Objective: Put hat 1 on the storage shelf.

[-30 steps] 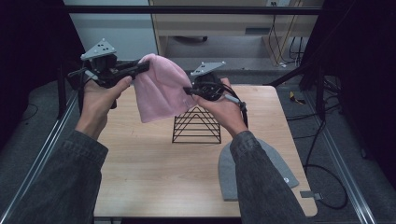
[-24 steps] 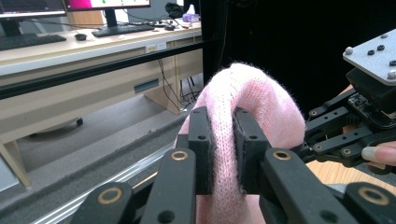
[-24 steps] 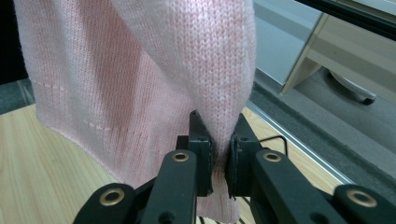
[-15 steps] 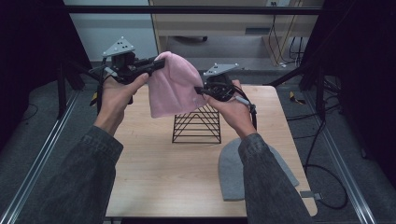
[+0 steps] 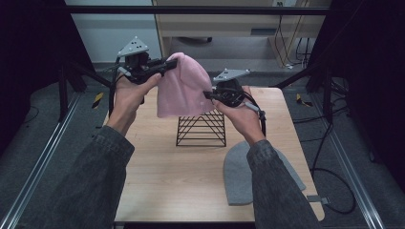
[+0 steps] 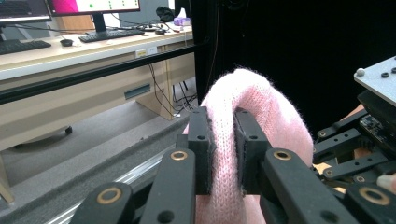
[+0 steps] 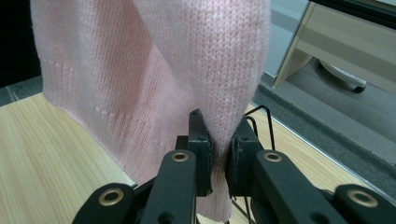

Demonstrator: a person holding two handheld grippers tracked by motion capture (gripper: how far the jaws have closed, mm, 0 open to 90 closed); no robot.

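Both hands have carried the pink beanie (image 5: 183,88) toward the right and a little lower than a second ago, so it now hangs over the black wire rack (image 5: 201,129) rather than beside it.

At the left we hold the left gripper (image 5: 166,65) raised above the desk's (image 5: 167,186) far left corner, its fingers (image 6: 201,140) pinching a fold of the beanie's rounded crown. In the left gripper view the pink knit bulges up between and above the two black pads, squeezed thin where they press on it.

Between our hands the beanie hangs in the air, crown up at the left, its ribbed open edge drooping down to the top of the wire rack. Whether the knit touches the rack we cannot tell.

At the right we hold the right gripper (image 5: 213,95) lower, just above the rack's top, its fingers (image 7: 201,140) clamped on the beanie's lower side edge. In the right gripper view the fabric rises from between the pads and spreads wide, with the rack's wires showing just behind them.

Farther right and nearer to us, a grey beanie (image 5: 239,176) lies flat on the desk, partly under our right sleeve.
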